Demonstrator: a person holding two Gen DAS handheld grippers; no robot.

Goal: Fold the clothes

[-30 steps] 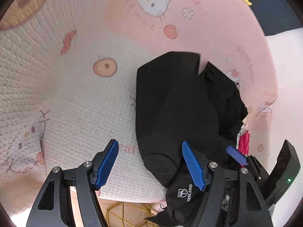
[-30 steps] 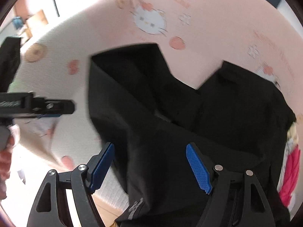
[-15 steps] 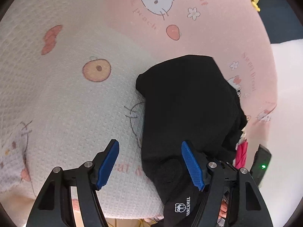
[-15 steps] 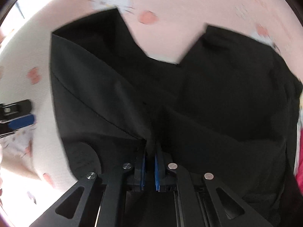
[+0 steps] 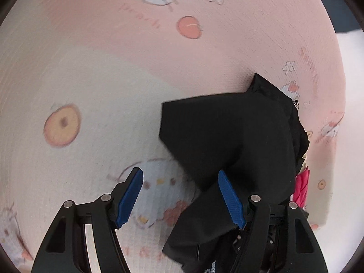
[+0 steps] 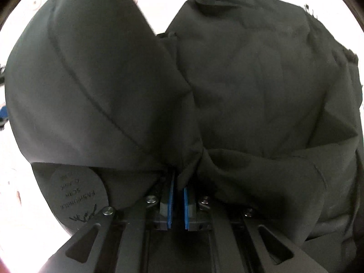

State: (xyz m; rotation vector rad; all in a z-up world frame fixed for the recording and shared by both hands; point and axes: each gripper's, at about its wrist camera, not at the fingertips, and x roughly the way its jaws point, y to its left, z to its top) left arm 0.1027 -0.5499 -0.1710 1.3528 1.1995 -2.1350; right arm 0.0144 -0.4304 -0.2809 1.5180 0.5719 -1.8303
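Change: since half a second ago the black garment (image 5: 229, 141) has bunched higher and nearer the right hand-held gripper (image 6: 177, 201), now filling almost its whole view; the left hand-held gripper (image 5: 180, 199) has shifted so a cartoon cat print lies between its fingers.
Right hand-held gripper: blue pads (image 6: 170, 202) pressed nearly together, pinching a fold of the black garment (image 6: 250, 86) at their tips.
Left hand-held gripper: fingers spread wide, holding nothing; the right blue pad (image 5: 231, 201) sits just beside the garment's edge, whether touching cannot be told.
Black garment: ahead and to the right of the left hand-held gripper, lying in a heap on the blanket (image 5: 102, 68), one corner pointing away; a lower flap hangs down past the right finger.
Label: a round dark patch (image 6: 78, 198) with mirrored lettering, on the cloth just left of the right hand-held gripper.
Blanket: pink and cream waffle weave with cat and peach prints, under everything.
Red cloth: a bright red-pink piece (image 5: 301, 187) showing at the garment's right edge.
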